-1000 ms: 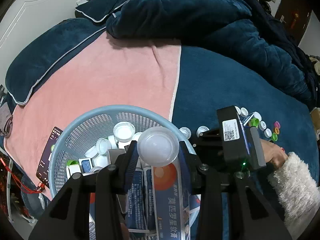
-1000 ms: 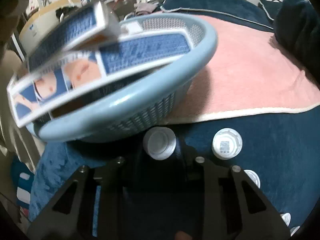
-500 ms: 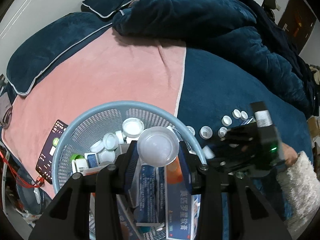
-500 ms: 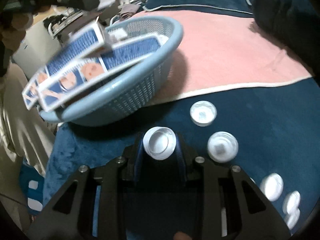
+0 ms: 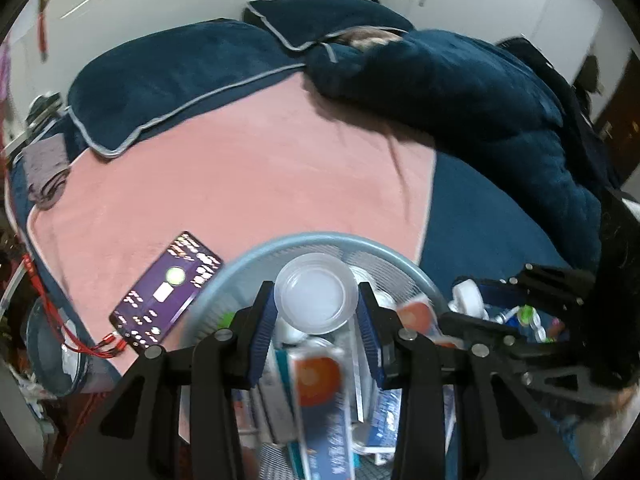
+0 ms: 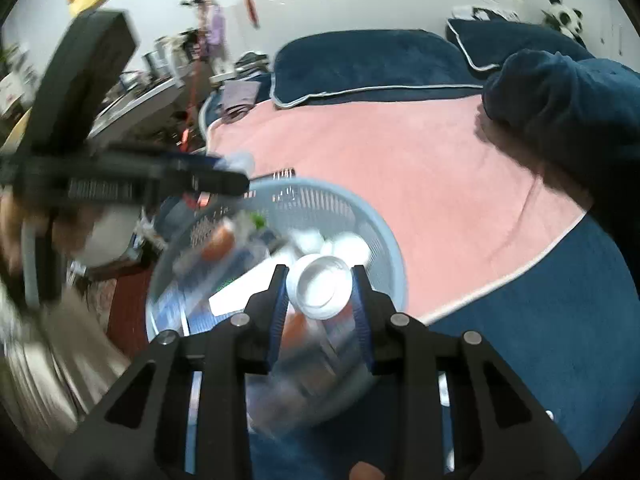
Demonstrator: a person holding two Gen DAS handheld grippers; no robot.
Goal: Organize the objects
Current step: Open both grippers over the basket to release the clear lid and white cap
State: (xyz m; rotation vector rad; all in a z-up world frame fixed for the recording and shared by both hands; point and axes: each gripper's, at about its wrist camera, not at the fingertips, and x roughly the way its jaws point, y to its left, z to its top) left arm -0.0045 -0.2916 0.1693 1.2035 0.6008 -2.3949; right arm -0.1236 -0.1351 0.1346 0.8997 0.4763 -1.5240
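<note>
Left gripper [image 5: 316, 312] is seen closed on a translucent round lid [image 5: 316, 294], pinched by its rim between the blue pads [image 5: 262, 328]; it is held over the blue basket [image 5: 400, 254], as it was a second ago, so no release has been made on this side. The change is on the right: a second ago the right gripper [image 6: 320, 300] was down on the dark blue blanket [image 6: 560, 320] with a white cap between its fingers beside the basket wall; the white cap [image 6: 320, 286] is now clamped between the pads and has been lifted and carried above the basket's open mouth. In the left view the right gripper [image 5: 520, 320] has been brought in close on the right of the basket rim.

Basket contents: several white caps [image 6: 348, 248] and printed medicine boxes [image 5: 320, 384] are visible inside; the right view is blurred by motion, so the count is not attempted. A phone [image 5: 168, 292] lies on the pink sheet [image 5: 240, 160] just beside the basket on its left. More small caps [image 5: 528, 316] appear to remain on the blanket to the right, partly hidden behind the right gripper.

Judgement: both held items are positioned for dropping; two releases are outstanding, and with loose caps left outside, sorting is judged partly done. Risk noted: both grippers are crowded over one opening, so contact between them is possible.
</note>
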